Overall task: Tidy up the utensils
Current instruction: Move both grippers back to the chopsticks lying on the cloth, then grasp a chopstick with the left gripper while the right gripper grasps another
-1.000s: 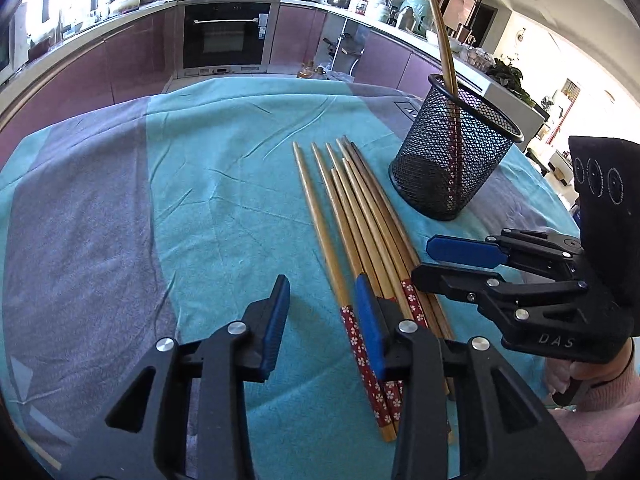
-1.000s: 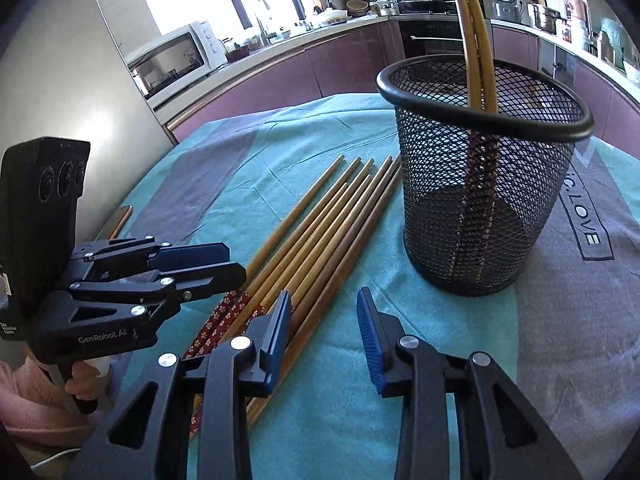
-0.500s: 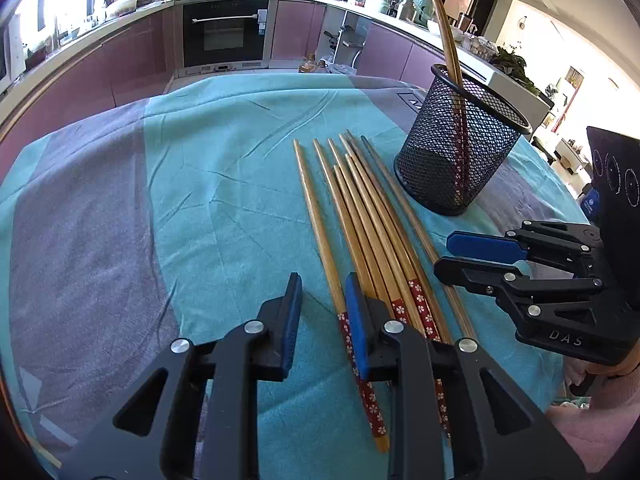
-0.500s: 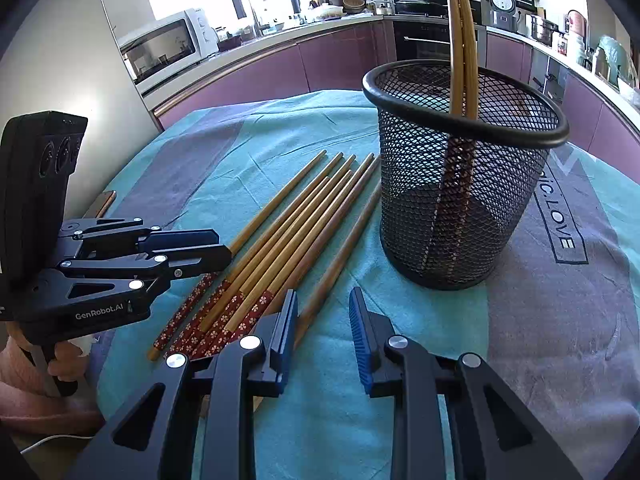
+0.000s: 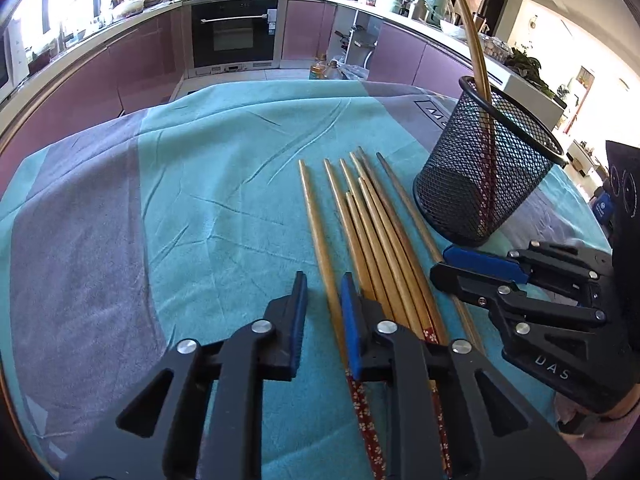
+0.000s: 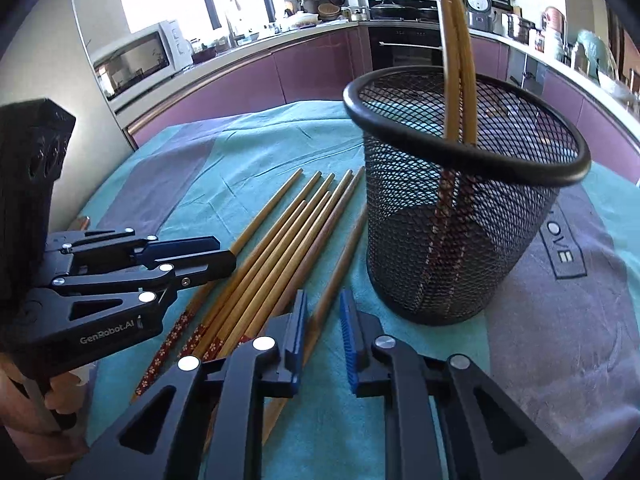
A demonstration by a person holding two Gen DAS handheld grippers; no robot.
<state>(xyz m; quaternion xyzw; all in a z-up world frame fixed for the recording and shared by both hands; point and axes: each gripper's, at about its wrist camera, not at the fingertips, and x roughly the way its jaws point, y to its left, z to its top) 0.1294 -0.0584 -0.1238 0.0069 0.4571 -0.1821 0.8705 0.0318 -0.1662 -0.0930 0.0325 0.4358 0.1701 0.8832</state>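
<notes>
Several bamboo chopsticks with red flowered handles (image 5: 372,232) lie side by side on the teal cloth. A black mesh holder (image 5: 484,176) stands to their right with two chopsticks (image 6: 456,48) upright in it. My left gripper (image 5: 323,300) is open, its jaws straddling the leftmost chopstick (image 5: 320,240) low over the cloth. My right gripper (image 6: 323,320) is open, its jaws straddling the rightmost chopstick (image 6: 340,264), just left of the holder (image 6: 460,216). Each gripper shows in the other's view, the right (image 5: 460,264) and the left (image 6: 216,252).
A teal and grey cloth (image 5: 180,200) covers the table. Kitchen counters, an oven (image 5: 232,32) and a microwave (image 6: 140,60) stand beyond the far edge.
Both grippers have narrowed their jaws and lowered toward the chopsticks. The left now straddles the leftmost one and the right the rightmost one, which has rolled slightly apart from the bundle.
</notes>
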